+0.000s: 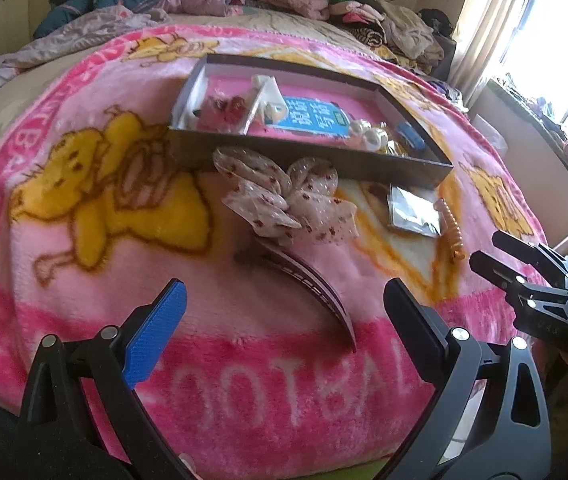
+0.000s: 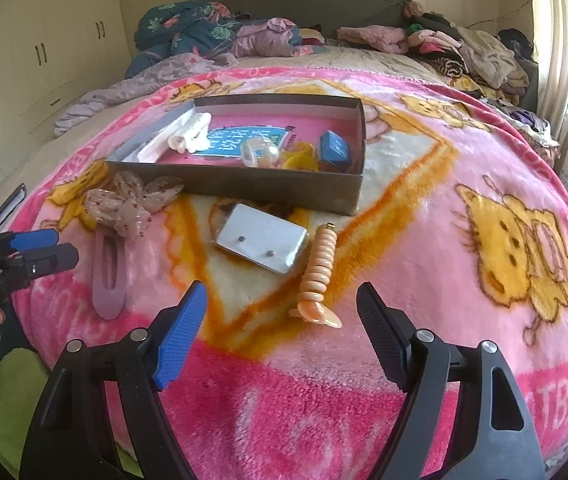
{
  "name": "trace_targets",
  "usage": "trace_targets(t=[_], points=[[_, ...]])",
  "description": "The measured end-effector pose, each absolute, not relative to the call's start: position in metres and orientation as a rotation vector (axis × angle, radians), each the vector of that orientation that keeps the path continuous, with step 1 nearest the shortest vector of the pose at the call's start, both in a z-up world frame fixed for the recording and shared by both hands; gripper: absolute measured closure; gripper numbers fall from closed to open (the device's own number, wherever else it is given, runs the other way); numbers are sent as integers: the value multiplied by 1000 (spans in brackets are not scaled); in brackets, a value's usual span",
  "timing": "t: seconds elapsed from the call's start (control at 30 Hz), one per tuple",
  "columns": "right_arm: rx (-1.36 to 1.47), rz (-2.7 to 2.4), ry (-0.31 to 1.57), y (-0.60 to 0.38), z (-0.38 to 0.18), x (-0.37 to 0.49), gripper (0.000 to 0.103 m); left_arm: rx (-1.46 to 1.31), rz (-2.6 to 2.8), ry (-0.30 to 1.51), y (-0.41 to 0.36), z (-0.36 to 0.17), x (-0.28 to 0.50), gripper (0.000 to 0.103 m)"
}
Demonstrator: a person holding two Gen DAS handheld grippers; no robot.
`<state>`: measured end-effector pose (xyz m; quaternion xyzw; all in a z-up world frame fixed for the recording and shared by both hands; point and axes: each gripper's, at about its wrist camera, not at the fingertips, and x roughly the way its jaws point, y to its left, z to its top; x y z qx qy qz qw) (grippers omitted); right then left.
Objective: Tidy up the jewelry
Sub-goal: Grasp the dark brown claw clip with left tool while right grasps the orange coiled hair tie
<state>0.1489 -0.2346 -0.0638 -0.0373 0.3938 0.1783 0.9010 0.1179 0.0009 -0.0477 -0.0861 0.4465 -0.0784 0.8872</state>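
Observation:
A dark shallow box lies on the pink blanket and holds several small items. In front of it lie a dotted fabric bow, a mauve hair clip, a small silver earring bag and an orange beaded clip. My left gripper is open, with the hair clip between its fingers. My right gripper is open just short of the orange clip. Both are empty.
The pink cartoon blanket covers the bed. Piled clothes and a floral quilt lie at the far end. A window with curtains is on the right, wardrobes on the left.

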Motion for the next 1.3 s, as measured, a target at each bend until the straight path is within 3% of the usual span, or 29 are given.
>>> trace_targets(t=[0.2, 0.57, 0.97, 1.3], points=[[-62, 343, 831, -243, -73, 161, 38, -185, -165, 957, -8, -60, 126, 13], [-53, 338, 882, -248, -92, 187, 68, -175, -153, 977, -22, -73, 142, 14], [-49, 345, 890, -250, -101, 198, 81, -152, -102, 977, -24, -80, 150, 32], [-30, 339, 883, -258, -98, 192, 84, -127, -96, 974, -18, -80, 145, 61]])
